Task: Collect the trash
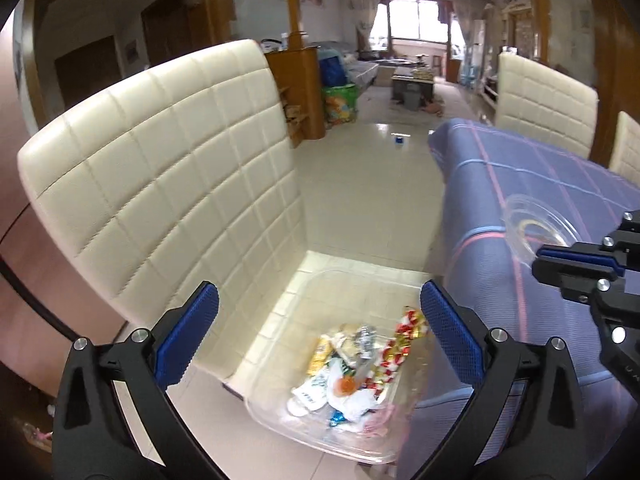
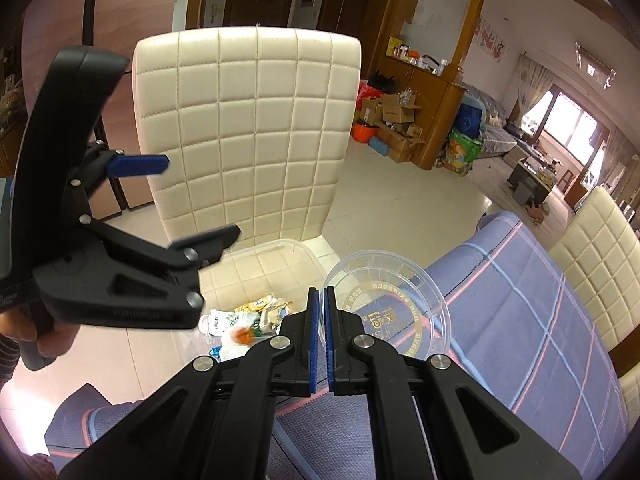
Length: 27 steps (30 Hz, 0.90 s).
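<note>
A clear plastic bin [image 1: 280, 412] sits on the seat of a cream chair [image 1: 168, 184] and holds several crumpled wrappers [image 1: 356, 372]. My left gripper [image 1: 320, 328] is open and empty, hovering above the bin; it also shows in the right wrist view [image 2: 200, 200]. My right gripper [image 2: 321, 304] is shut on the rim of a clear round plastic lid [image 2: 384, 312] with gold print, held over the table edge beside the bin [image 2: 280, 246]. The lid [image 1: 536, 228] and right gripper [image 1: 544, 260] show at the right of the left wrist view.
A table under a blue plaid cloth [image 2: 520, 320] is on the right, with more cream chairs [image 1: 544, 100] behind it. Glossy tiled floor [image 1: 380, 180] stretches to a living room. Cardboard boxes [image 2: 392, 124] and bags stand by a wooden cabinet [image 2: 440, 120].
</note>
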Each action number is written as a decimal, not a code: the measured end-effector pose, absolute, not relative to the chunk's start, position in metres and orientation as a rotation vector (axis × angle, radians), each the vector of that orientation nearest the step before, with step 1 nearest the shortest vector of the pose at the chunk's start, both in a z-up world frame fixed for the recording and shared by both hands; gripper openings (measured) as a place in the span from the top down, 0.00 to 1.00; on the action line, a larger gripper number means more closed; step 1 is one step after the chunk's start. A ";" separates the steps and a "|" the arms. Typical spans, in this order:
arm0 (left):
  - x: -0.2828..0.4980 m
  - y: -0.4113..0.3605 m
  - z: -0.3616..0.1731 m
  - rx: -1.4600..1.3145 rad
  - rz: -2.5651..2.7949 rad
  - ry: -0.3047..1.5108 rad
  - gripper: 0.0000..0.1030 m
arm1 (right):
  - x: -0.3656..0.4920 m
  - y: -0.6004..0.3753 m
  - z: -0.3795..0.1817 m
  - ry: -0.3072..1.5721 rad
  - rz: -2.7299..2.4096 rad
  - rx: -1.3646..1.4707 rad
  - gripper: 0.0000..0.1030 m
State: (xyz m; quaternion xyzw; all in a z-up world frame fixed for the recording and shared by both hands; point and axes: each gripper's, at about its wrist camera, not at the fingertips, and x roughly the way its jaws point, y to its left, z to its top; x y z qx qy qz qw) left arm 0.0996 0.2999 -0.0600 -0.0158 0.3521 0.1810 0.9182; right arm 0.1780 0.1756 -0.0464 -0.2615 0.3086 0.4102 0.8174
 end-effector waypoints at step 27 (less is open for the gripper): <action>0.081 0.314 -0.070 -0.031 0.401 0.750 0.04 | 0.180 0.177 -0.056 0.589 0.810 -0.568 0.35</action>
